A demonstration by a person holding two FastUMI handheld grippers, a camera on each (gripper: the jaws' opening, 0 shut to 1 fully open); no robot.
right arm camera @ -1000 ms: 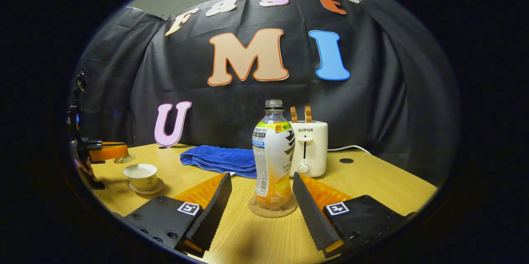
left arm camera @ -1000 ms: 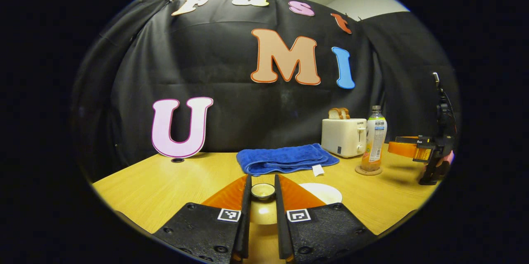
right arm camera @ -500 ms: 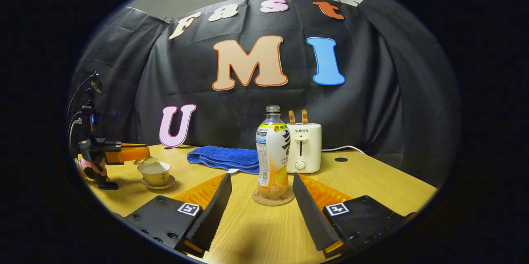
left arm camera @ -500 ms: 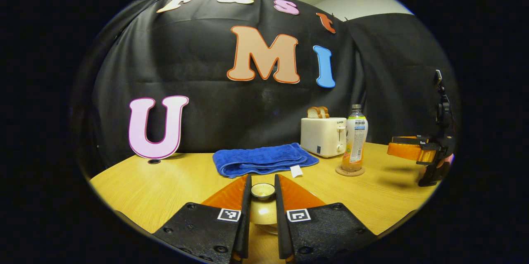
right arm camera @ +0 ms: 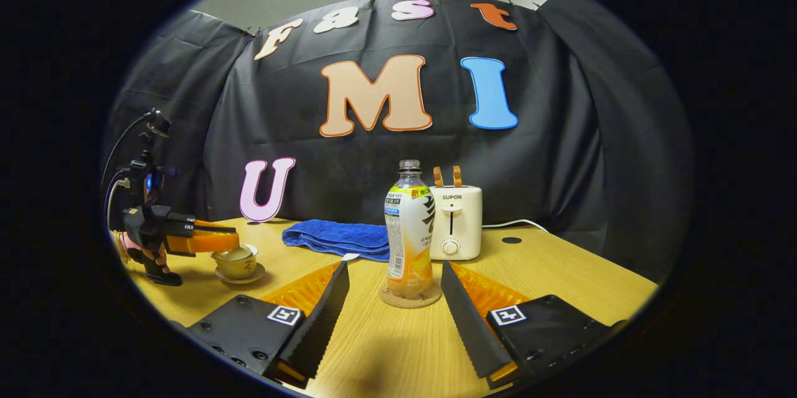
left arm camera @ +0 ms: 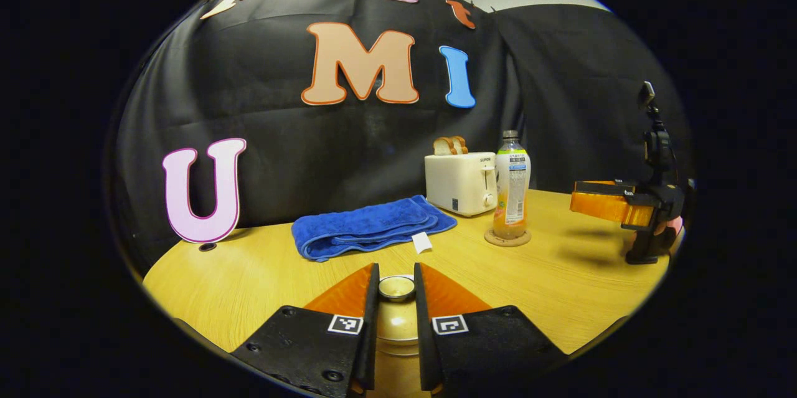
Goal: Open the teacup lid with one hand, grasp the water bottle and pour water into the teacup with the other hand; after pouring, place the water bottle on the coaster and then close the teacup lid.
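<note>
The bottle [right arm camera: 408, 230] stands upright on the coaster [right arm camera: 410, 296], long axis vertical, neck up, cap off; liquid fills only its lower part. In the left gripper view the bottle [left arm camera: 511, 185] and coaster [left arm camera: 507, 238] sit to the right, near the toaster [left arm camera: 461, 182]. The right gripper [right arm camera: 393, 298] is level with the coaster, its fingers [right arm camera: 324, 314] spread wide apart, one on each side of the bottle and clear of it. The cup [right arm camera: 236, 262] stands upright on its saucer [right arm camera: 240, 277] at the left of the worktop [right arm camera: 560, 273], well apart from the bottle. The lid [left arm camera: 398, 314] is held knob up, axis vertical; the left gripper [left arm camera: 396, 289] has its fingers [left arm camera: 372, 298] clamped on the knob [left arm camera: 396, 286]. In the right gripper view the left gripper [right arm camera: 212, 241] holds the lid at the cup's rim; whether lid and rim touch cannot be told. A hand [right arm camera: 140, 248] grips the left gripper's handle. In the left gripper view the right gripper [left arm camera: 607, 205] hovers above the worktop [left arm camera: 249, 279] at the right. A folded blue towel [right arm camera: 339, 239] lies between cup and bottle, toward the wall. The toaster [right arm camera: 456, 222], just behind the bottle, carries two bread slices [right arm camera: 448, 175] in its slots.
</note>
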